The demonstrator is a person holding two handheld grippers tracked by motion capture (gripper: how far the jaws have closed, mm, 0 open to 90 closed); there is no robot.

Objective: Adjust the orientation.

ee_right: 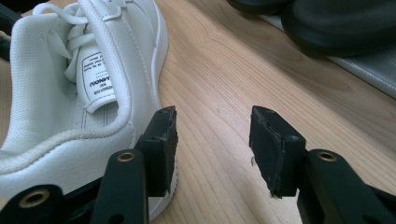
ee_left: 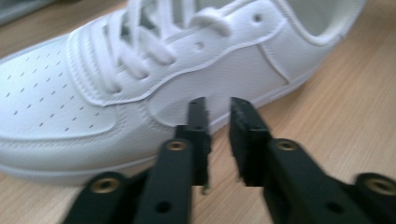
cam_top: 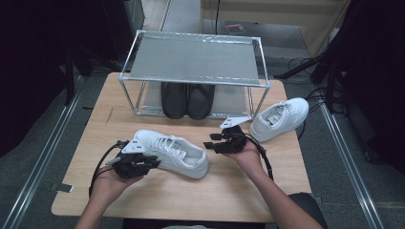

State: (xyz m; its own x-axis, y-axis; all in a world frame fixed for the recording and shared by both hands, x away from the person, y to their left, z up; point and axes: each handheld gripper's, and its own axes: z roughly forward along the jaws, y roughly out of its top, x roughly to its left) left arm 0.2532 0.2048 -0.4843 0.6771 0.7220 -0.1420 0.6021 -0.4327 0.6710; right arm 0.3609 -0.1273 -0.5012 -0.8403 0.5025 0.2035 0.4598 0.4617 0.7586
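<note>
A white lace-up sneaker [cam_top: 177, 153] lies in the middle of the wooden table [cam_top: 191, 198], toe to the left, heel to the right. My left gripper [cam_top: 154, 162] sits at the sneaker's near side by the toe. In the left gripper view its jaws [ee_left: 217, 109] stand a narrow gap apart with nothing between them, aimed at the sneaker's side panel [ee_left: 224, 70]. My right gripper [cam_top: 211, 140] is just right of the heel, wide open and empty. In the right gripper view [ee_right: 212, 121] one jaw is close beside the heel [ee_right: 56, 135].
A second white sneaker [cam_top: 279, 119] lies at the table's right, near the edge. A metal two-level rack [cam_top: 193, 59] stands at the back, with a pair of black shoes [cam_top: 187, 99] on its lower shelf, also seen as black shoes [ee_right: 336, 23] ahead of the right gripper.
</note>
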